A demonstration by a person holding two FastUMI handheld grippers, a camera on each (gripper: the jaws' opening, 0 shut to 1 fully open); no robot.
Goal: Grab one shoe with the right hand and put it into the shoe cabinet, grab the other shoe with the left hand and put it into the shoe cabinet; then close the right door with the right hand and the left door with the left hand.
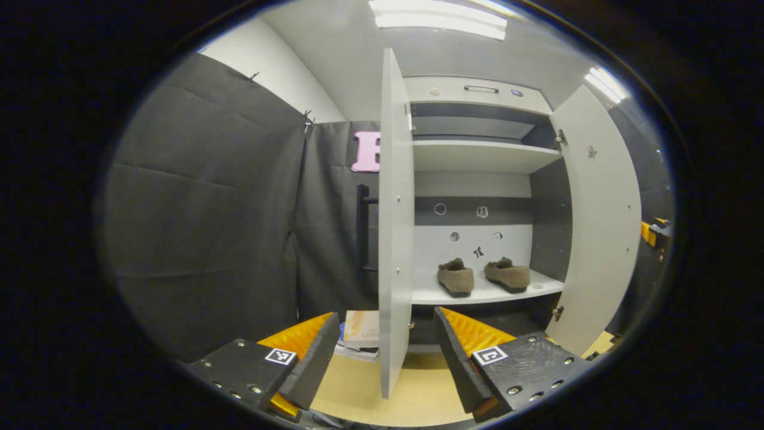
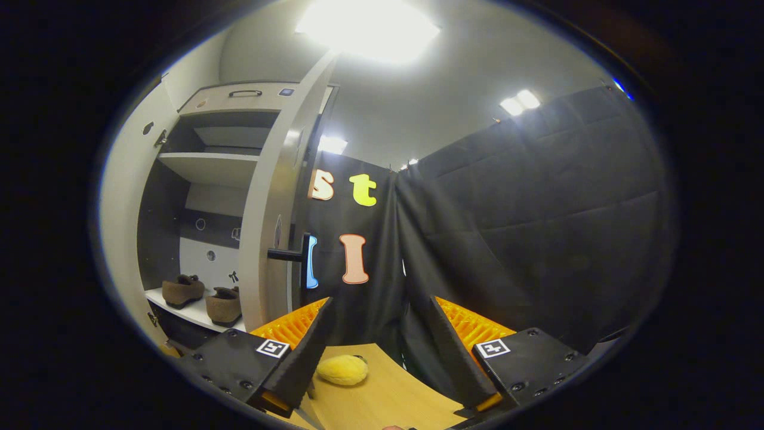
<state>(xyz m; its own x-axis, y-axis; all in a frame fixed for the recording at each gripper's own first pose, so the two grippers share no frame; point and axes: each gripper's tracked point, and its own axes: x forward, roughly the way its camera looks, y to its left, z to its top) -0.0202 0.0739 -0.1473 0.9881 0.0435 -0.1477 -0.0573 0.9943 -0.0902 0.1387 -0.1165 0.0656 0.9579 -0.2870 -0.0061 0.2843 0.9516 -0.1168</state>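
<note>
Two brown fuzzy shoes [image 1: 456, 278] [image 1: 508, 275] stand side by side on the lower shelf [image 1: 540, 289] of the white shoe cabinet. Both doors are swung open: the left door [image 1: 395, 221] edge-on straight ahead of my left gripper [image 1: 385, 349], the right door [image 1: 600, 221] farther off. My left gripper is open, its fingers either side of the left door's edge, holding nothing. In the right gripper view the shoes [image 2: 184, 290] [image 2: 224, 305] sit at the left, the right door [image 2: 277, 203] with its dark handle [image 2: 292, 255] just ahead. My right gripper [image 2: 376, 343] is open and holds nothing.
Black cloth walls enclose the booth. A stack of books [image 1: 361, 334] lies on the wooden floor [image 1: 418, 394] behind the left door. A yellow plush thing [image 2: 341, 369] lies on the wood between my right fingers. The other gripper [image 1: 653, 234] peeks past the right door.
</note>
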